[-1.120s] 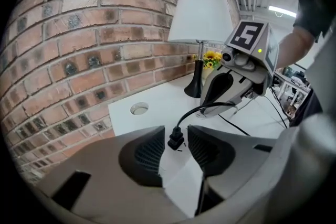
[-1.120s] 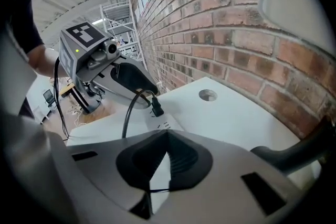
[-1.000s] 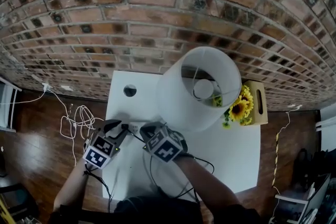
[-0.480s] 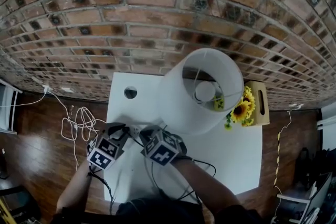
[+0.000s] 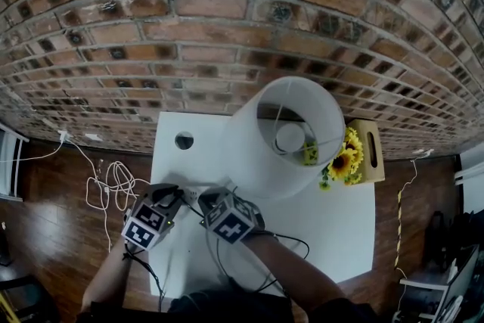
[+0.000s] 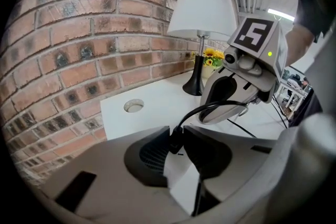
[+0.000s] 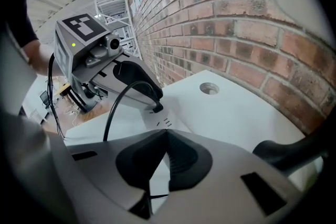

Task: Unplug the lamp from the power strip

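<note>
A white-shaded lamp (image 5: 281, 137) stands at the back of the white table (image 5: 333, 215). Its black cord ends in a black plug (image 6: 175, 141) seated in the white power strip (image 5: 192, 195) near the table's left edge. My left gripper (image 6: 178, 137) is shut on that plug, and the cord (image 6: 210, 108) arcs up out of the jaws. My right gripper (image 7: 166, 134) faces it from the other side, its jaws drawn together over the strip's (image 7: 157, 124) near end. In the head view the left gripper (image 5: 175, 200) and right gripper (image 5: 209, 201) nearly meet.
A brick wall (image 5: 227, 34) runs behind the table. A round cable hole (image 5: 184, 141) lies at the back left. Sunflowers in a wooden box (image 5: 361, 151) stand right of the lamp. White cords (image 5: 113, 182) lie coiled on the wooden floor to the left.
The left gripper's jaws have come in round the plug. Both grippers sit slightly lower and closer together in the head view. The lamp has not moved.
</note>
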Tool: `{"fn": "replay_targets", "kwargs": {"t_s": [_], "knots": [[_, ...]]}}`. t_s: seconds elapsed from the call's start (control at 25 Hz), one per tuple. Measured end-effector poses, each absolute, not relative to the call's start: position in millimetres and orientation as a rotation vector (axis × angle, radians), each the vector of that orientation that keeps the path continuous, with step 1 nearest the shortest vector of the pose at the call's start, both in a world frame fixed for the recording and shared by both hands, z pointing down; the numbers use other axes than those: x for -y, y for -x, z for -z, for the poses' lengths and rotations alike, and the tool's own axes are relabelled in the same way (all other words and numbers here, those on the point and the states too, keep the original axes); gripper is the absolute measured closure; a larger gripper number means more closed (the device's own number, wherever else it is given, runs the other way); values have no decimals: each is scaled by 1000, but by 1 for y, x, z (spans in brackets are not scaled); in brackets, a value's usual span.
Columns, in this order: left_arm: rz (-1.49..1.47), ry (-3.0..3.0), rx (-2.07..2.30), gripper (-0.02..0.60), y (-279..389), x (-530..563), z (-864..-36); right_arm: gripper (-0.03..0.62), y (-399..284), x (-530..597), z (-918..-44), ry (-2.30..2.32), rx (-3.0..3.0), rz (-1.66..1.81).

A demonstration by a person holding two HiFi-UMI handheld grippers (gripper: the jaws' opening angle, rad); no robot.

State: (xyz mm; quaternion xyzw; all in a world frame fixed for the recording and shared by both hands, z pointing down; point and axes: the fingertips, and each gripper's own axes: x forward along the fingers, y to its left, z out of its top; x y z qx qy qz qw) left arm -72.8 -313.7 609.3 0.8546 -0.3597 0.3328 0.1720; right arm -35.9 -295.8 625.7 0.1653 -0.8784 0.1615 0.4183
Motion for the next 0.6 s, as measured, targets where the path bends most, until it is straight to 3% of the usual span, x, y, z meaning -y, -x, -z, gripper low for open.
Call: {"fn": "replay_targets", "kwargs": {"t_s": [0.6], "knots": [[-882,-2323,1072,477,74,316,-608,592,34,301,-624,-469,2211,-510]]}}
